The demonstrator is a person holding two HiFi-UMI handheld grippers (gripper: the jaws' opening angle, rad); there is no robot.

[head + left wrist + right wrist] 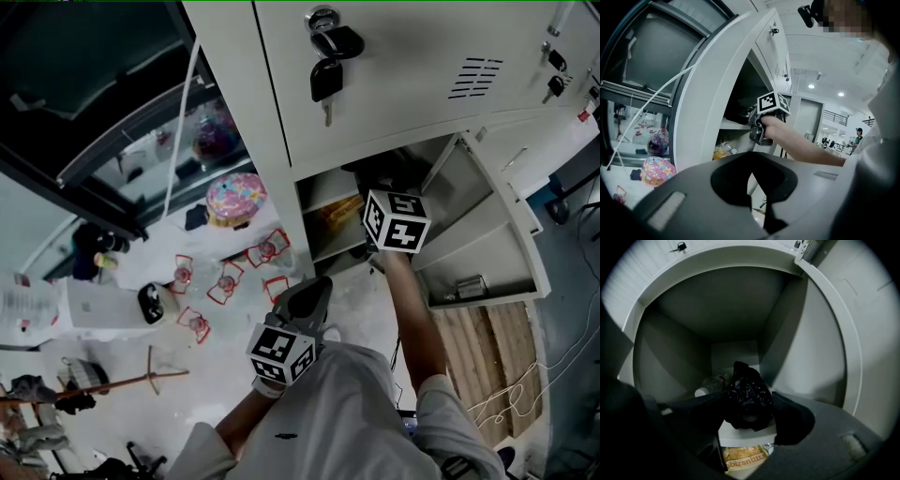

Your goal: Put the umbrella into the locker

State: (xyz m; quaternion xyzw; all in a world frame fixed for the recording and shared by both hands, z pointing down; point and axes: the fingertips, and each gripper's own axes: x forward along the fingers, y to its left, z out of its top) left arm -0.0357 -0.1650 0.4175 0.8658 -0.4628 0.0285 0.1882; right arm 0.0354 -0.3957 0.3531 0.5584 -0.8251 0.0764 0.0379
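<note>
Umbrella (747, 401), clamped in right gripper (750, 403) fingers (790, 418), rests on shelf (745, 434) front edge.

Padlock (325, 30) with keys at twelve o'clock, pink floral ball (235, 198) at ten o'clock, wooden pallet (487, 352) at four o'clock.

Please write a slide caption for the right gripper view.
Right tool holding the black folded umbrella over a shelf inside the locker.

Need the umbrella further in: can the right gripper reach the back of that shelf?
Likely yes. The door stands open, the right gripper, holding the umbrella, is at the shelf edge, and only a bottle lies back left.
</note>
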